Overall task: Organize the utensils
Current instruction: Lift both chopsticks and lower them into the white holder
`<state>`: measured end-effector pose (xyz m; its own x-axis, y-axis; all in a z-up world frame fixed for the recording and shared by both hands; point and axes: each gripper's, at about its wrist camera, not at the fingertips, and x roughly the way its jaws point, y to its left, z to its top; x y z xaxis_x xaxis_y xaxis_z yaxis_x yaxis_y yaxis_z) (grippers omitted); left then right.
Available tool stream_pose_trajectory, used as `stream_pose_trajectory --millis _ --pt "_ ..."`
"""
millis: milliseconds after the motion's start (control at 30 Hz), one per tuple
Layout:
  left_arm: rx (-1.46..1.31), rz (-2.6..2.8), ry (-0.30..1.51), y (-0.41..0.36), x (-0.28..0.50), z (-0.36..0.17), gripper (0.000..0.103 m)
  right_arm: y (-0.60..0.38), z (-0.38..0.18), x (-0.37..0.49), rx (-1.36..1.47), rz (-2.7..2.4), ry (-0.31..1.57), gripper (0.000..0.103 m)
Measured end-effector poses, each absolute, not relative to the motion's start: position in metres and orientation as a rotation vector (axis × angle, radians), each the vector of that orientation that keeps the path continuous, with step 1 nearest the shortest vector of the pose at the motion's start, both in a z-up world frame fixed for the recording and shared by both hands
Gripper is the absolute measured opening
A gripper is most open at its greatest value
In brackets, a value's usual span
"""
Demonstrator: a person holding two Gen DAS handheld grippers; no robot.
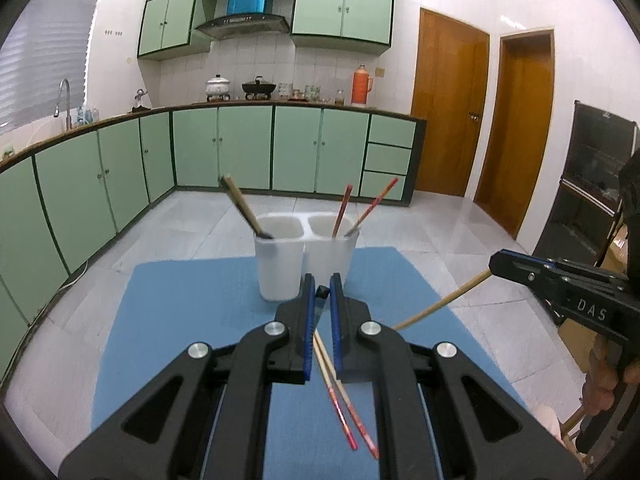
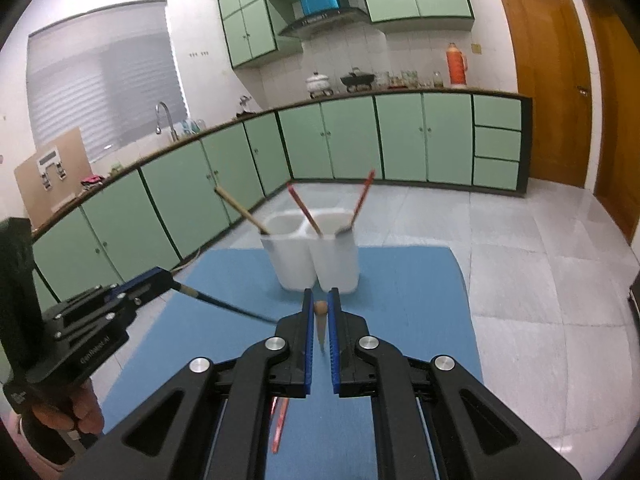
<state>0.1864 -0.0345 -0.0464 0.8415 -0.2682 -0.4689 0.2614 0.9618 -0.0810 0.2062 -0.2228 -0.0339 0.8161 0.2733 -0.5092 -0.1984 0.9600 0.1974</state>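
Chopsticks are the matter here, one clamped in each gripper and both lifted clear of the blue mat (image 1: 180,320). Nipped tight in the left gripper (image 1: 322,294) is a dark-tipped bamboo chopstick (image 2: 224,304); seen from the right wrist, its shaft runs rightward and slightly downward from the jaws. Ahead of both tools, at the mat's far edge, stands a white translucent plastic holder (image 1: 280,272) with two rounded compartments side by side. One brown chopstick (image 1: 244,208) leans in its left well; two red ones (image 1: 342,210) splay apart in the right. Pinched firmly in the right gripper (image 2: 321,312) is a plain wooden chopstick (image 1: 440,304), its shaft slanting down toward the mat. Two red lacquered chopsticks (image 1: 344,412) lie together on the mat below the left jaws. I judge the left hand nearer the left well, and each stick must tip upright before dropping in.
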Motion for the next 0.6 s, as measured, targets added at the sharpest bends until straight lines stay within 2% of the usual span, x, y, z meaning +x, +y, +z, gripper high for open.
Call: stream_pose_trajectory --millis 600 --pt "-0.025 -0.323 0.389 -0.039 0.200 -0.002 0.006 -0.216 0.019 0.227 0.075 0.309 0.452 0.007"
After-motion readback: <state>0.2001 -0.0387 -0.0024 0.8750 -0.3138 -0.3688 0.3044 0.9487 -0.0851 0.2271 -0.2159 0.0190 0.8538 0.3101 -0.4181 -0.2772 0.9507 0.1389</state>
